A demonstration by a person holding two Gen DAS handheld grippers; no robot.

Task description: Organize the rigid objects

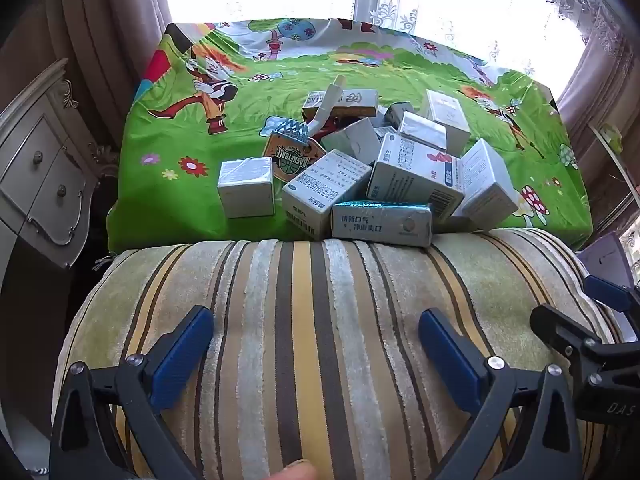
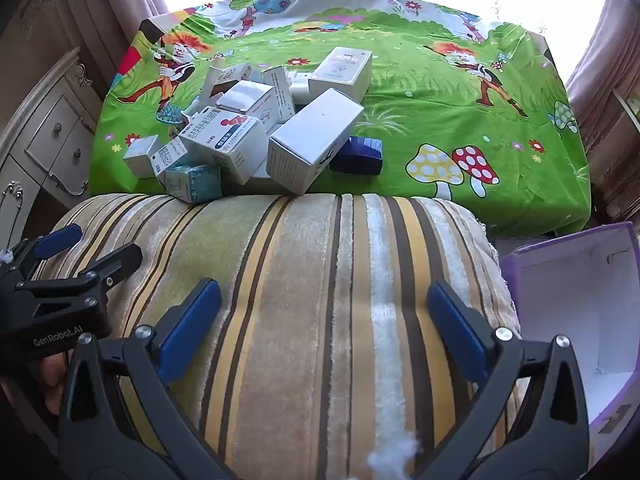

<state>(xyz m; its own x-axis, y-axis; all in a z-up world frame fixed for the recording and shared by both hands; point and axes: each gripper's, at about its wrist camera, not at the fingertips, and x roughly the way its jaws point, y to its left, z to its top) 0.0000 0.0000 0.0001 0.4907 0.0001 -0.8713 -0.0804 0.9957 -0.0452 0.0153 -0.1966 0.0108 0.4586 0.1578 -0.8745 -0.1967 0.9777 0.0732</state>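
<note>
A heap of small white cardboard boxes lies on a green cartoon cloth, also in the right wrist view. A teal box lies at the heap's near edge. A dark blue box sits at its right side. My left gripper is open and empty, hovering over a striped cushion short of the heap. My right gripper is open and empty over the same cushion. Each gripper shows at the edge of the other's view.
A purple open box with a white inside stands to the right of the cushion. A cream chest of drawers stands at the left. Curtains and a bright window lie behind the table. A basketball badge lies by the heap.
</note>
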